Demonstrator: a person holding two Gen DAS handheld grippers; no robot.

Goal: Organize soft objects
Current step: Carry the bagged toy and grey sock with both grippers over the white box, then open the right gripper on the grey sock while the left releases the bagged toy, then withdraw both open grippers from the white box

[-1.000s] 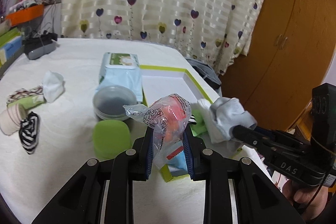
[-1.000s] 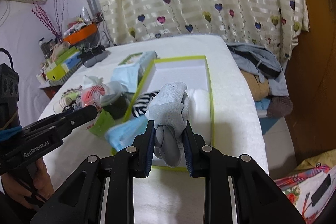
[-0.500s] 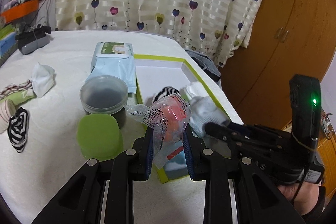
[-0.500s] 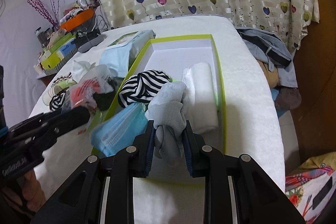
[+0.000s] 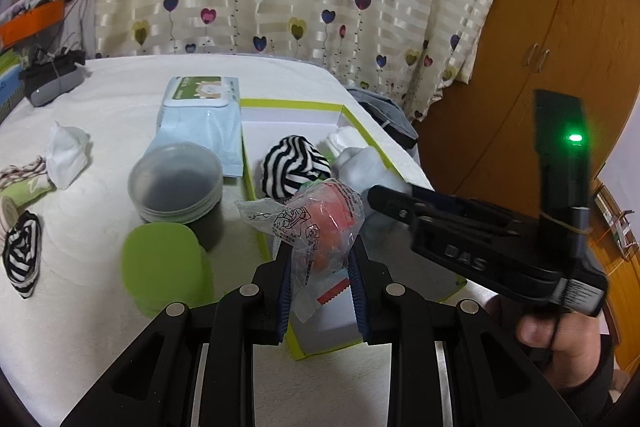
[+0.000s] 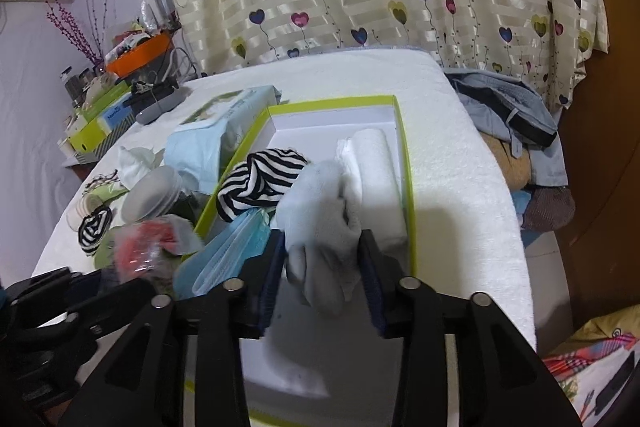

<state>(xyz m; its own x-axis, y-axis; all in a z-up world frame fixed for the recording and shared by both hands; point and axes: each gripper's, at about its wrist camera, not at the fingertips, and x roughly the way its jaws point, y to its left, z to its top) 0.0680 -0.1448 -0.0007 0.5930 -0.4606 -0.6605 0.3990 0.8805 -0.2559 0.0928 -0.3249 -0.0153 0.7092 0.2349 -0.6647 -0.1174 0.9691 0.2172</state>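
My left gripper is shut on a clear plastic bag with something red-orange inside, held over the near left edge of the green-rimmed white box. My right gripper holds a grey-white sock low inside that box; its jaws stand wider apart than before, with the sock still between them. The box also holds a black-and-white striped sock, a rolled white towel and a blue face mask. The right gripper also shows in the left wrist view.
On the white table left of the box lie a wet-wipes pack, a round lidded container, a green lid, a white cloth and another striped sock. Clothes are piled beyond the right edge.
My right gripper has lowered the grey sock into the box and its jaws have spread. My left gripper with the bag has moved closer to the box.
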